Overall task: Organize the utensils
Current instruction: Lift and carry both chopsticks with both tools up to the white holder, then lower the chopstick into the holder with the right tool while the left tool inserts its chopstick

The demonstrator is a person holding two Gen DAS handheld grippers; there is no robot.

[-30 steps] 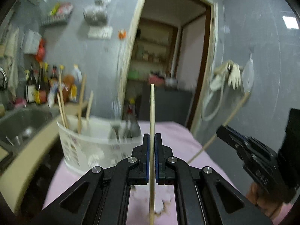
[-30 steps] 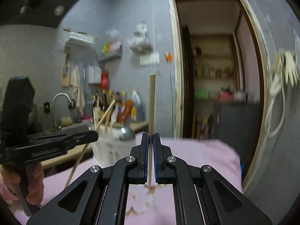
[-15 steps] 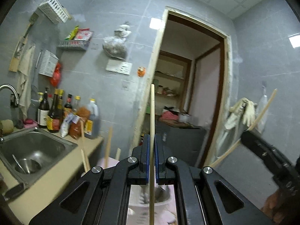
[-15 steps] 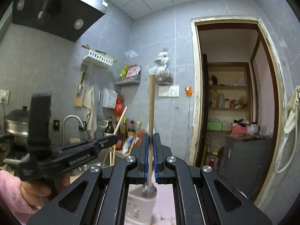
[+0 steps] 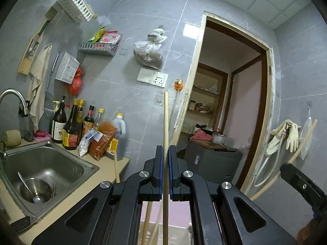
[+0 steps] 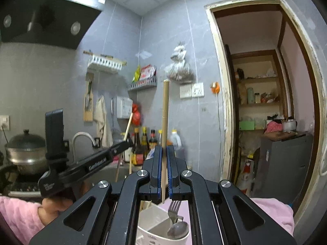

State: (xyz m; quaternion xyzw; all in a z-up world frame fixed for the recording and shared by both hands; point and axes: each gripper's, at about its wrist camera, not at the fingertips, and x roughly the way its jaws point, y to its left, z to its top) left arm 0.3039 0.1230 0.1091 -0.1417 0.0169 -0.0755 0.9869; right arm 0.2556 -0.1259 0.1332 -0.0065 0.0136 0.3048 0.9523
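Note:
My left gripper is shut on a wooden chopstick that stands upright between the jaws. My right gripper is shut on another wooden chopstick, also upright. Below the right gripper a white utensil holder holds a fork and a spoon. In the right wrist view the left gripper shows at left with its chopstick. In the left wrist view the right gripper shows at right with its chopstick. More chopsticks show below the left gripper.
A steel sink with a bowl and ladle lies at left. Sauce bottles stand on the counter behind it. A pot sits on the stove. A pink cloth covers the table. An open doorway is at the back.
Both grippers have lifted and tilted upward with their chopsticks; the views rose from the pink table and holder to the wall. The holder now sits right below the right gripper.

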